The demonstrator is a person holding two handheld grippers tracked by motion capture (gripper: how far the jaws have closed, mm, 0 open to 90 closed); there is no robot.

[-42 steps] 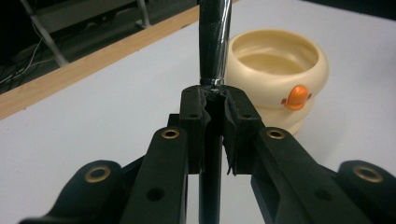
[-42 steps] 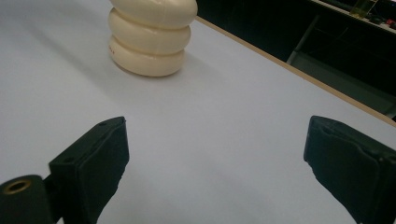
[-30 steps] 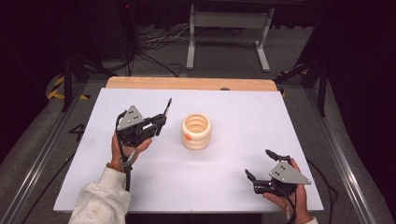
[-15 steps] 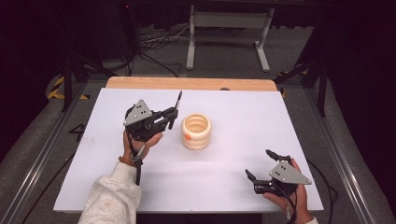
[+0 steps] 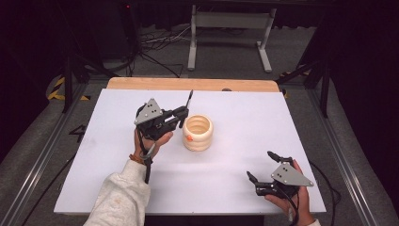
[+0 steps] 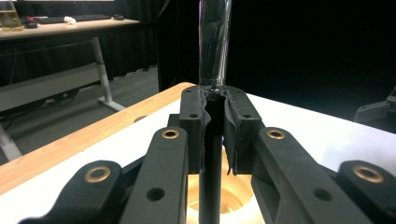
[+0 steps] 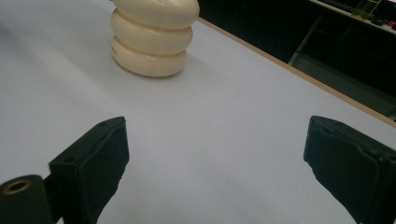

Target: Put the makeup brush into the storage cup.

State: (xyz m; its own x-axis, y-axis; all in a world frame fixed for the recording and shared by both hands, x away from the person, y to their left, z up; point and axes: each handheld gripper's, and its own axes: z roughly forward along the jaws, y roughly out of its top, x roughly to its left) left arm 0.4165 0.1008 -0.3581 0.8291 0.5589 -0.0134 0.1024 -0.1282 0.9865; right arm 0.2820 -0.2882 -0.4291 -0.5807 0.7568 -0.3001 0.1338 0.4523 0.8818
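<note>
A thin black rod (image 5: 189,97) stands nearly upright, pinched low down between the pads of the left tongs (image 5: 181,115) — just left of the cream ringed holder (image 5: 197,133), which sits mid-table. In the left gripper view the rod (image 6: 214,46) rises above the closed pads, over the holder's opening. The right tongs (image 5: 261,165) rest at the near right of the white table (image 5: 263,113), spread wide around nothing.
</note>
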